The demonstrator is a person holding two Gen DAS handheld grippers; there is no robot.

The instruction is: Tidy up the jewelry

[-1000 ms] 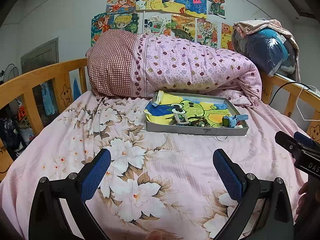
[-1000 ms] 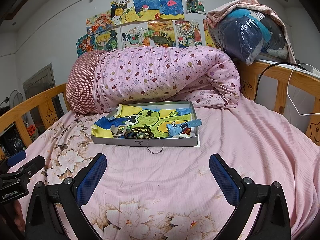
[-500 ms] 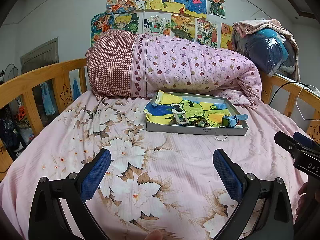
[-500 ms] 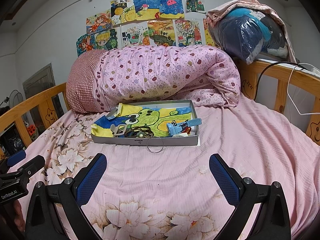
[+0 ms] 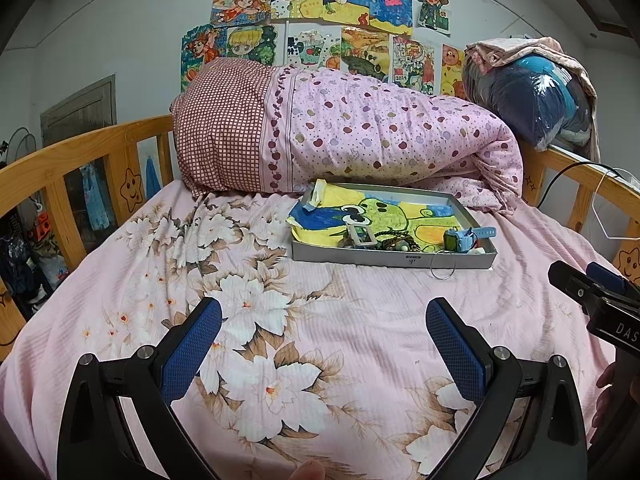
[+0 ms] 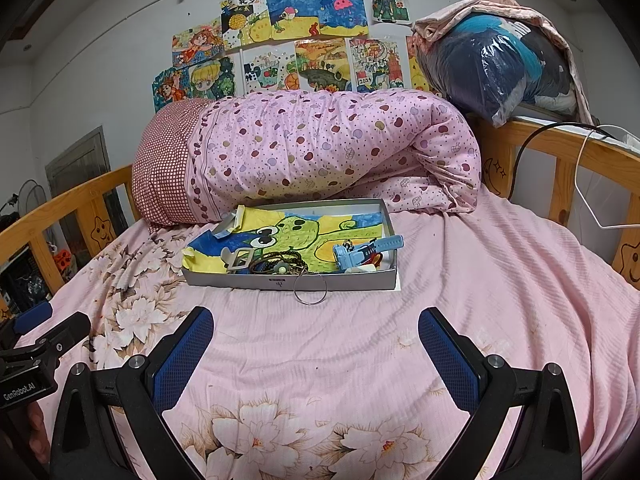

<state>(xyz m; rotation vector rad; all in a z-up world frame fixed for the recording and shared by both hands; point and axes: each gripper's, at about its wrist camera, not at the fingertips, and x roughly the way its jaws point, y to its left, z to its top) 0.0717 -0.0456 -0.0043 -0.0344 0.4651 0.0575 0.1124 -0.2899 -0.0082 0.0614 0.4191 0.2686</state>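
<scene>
Between and below both sets of fingers lay the pink floral bed (image 5: 320, 340). Left gripper (image 5: 323, 320) and right gripper (image 6: 315, 330) fingers were spread wide, holding nothing. Well ahead sat the grey tray (image 6: 240, 280) with bracelets (image 6: 276, 266) and blue watch (image 6: 362, 254); a wire ring (image 6: 310, 290) hung over its near wall. Beyond: rolled quilt (image 6: 320, 148).

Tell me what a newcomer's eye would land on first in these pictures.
First the grey tray mid-bed, lined with a bright frog drawing, a blue watch and tangled bracelets along its near edge. Behind it lies a rolled pink quilt under wall drawings; both open grippers, left and right, hover short.
</scene>
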